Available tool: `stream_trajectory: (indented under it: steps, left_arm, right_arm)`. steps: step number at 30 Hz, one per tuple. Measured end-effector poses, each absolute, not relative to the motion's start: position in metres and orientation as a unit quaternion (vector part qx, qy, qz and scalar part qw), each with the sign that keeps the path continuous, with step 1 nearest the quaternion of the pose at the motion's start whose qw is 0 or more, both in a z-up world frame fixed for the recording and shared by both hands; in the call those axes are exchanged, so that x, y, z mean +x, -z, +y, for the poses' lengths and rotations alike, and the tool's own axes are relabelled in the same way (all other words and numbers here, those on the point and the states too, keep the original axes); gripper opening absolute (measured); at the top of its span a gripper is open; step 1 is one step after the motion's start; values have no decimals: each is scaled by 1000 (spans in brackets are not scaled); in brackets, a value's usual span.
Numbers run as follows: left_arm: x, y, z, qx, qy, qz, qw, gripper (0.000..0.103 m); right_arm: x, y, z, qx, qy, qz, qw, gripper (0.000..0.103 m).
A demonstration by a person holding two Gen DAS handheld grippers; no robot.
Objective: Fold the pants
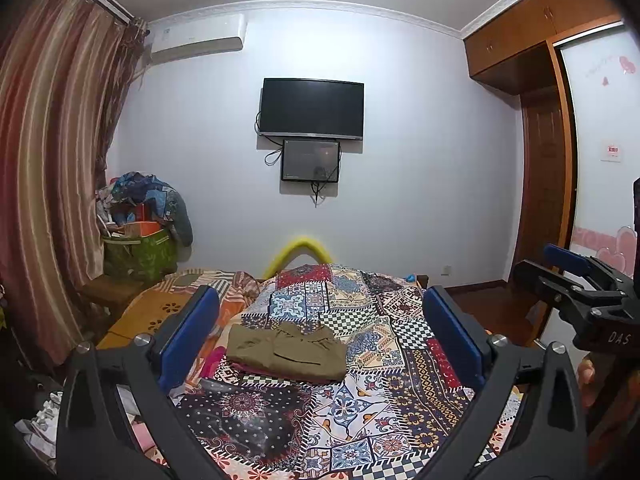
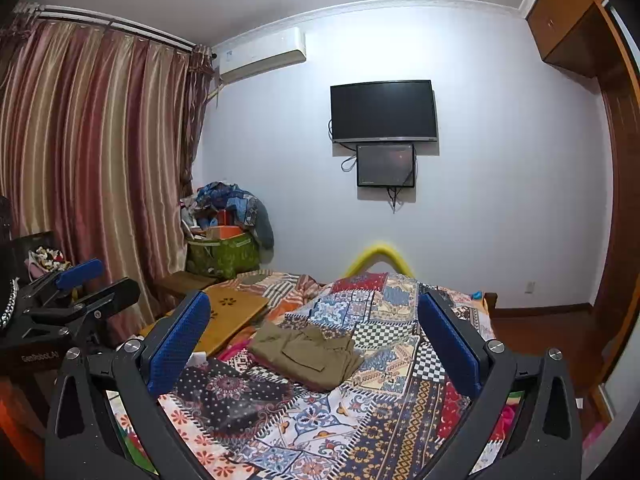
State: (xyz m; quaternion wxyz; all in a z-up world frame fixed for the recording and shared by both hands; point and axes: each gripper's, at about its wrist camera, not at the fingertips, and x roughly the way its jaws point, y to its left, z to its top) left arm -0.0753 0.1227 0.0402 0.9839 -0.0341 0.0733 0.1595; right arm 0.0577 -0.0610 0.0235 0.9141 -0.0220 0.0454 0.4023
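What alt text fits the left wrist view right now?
Olive pants lie folded on a patchwork quilt, framed by the open, empty left tool. The right tool shows at the right edge; a dark TV hangs ahead.

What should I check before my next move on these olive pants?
1. Olive pants folded into a compact stack: ok.
2. Stack resting flat on the patchwork bedspread: ok.
3. Left gripper open and holding nothing: ok.
4. Right gripper open and holding nothing: ok.
5. Both grippers held above the pants, apart from them: ok.
6. Underside layers of the stack even: cannot tell.
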Motion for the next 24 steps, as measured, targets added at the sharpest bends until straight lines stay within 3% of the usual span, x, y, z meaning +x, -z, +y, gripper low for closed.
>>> stream_trajectory:
  steps: [24]
  left_arm:
    - [-71,-38,121,-40,-145,76,986,103]
  right_arm:
    - [56,-22,-63,-28,-400,57,914,103]
